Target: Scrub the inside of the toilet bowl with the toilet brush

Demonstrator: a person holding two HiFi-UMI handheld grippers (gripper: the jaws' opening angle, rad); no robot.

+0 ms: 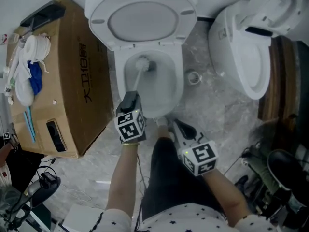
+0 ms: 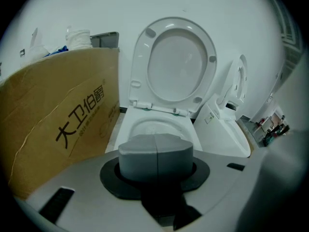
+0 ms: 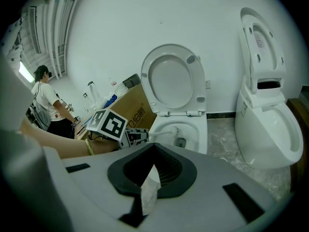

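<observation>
We have the left claw (image 1: 131, 96) clamped on the handle of the white toilet brush (image 1: 141, 64), whose long axis runs forward and down into the white ceramic toilet bowl (image 1: 177, 83), while the right claw (image 1: 176, 125), pinching a white paper scrap (image 3: 148, 187), hangs farther back.
</observation>
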